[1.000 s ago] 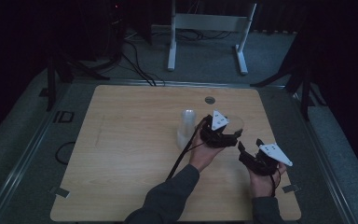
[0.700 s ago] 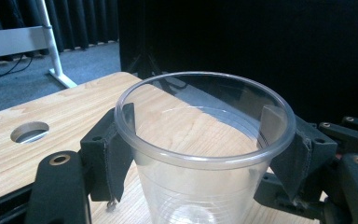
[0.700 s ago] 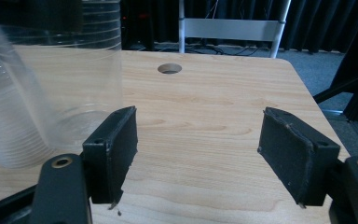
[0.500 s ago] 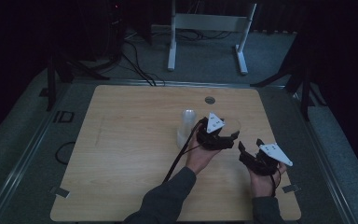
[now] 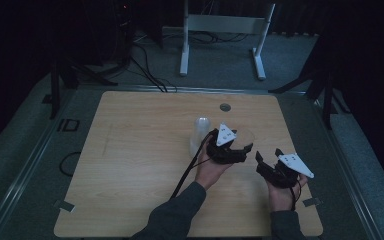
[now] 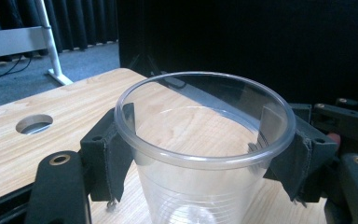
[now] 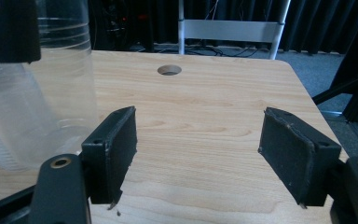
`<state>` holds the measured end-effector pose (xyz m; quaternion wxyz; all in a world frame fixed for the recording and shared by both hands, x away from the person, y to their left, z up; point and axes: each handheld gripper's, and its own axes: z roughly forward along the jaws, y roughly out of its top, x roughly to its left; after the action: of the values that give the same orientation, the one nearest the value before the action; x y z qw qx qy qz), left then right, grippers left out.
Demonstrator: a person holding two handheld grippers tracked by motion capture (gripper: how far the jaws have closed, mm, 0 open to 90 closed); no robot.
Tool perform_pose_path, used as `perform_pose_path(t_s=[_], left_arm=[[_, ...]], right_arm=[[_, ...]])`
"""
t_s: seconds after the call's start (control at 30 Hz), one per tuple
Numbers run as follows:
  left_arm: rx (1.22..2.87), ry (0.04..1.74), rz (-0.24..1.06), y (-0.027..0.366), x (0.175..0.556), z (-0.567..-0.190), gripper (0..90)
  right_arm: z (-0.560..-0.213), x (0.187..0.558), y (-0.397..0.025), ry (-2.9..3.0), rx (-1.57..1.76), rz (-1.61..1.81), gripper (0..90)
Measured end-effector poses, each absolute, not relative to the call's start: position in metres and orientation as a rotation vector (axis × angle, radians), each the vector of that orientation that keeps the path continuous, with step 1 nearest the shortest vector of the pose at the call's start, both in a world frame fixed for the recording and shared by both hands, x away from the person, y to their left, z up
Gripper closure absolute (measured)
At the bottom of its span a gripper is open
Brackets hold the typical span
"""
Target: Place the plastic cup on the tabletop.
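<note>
Your left gripper [image 6: 200, 154] clasps the cup [image 6: 204, 154] under its rim, right of the table [image 5: 130, 150] centre, beside a stack [image 5: 200, 134]. Right gripper [image 7: 200, 156] gapes, empty. Squeeze harder and thin walls may buckle; the cup could pop free.

Clear cup [image 6: 200, 154] sits between left gripper [image 5: 236, 146] jaws on table [image 5: 130, 165]. Cup stack [image 5: 199, 134] just left; right gripper [image 5: 267, 161] to the right.

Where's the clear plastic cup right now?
Clear plastic cup sits between the left claw's pads, right of table centre in the high view, beside a second cup.
</note>
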<state>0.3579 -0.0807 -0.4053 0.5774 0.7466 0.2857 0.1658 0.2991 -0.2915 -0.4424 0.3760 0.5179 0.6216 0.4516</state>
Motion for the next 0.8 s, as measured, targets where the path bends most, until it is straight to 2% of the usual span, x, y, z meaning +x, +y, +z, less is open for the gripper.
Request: perform_pose_path(t_s=[0.8], left_arm=[[1.741, 0.646, 0.374, -0.075, 0.347, -0.416, 28.5]], right_arm=[[-0.443, 0.298, -0.294, 1.583, 1.333, 1.152, 27.0]])
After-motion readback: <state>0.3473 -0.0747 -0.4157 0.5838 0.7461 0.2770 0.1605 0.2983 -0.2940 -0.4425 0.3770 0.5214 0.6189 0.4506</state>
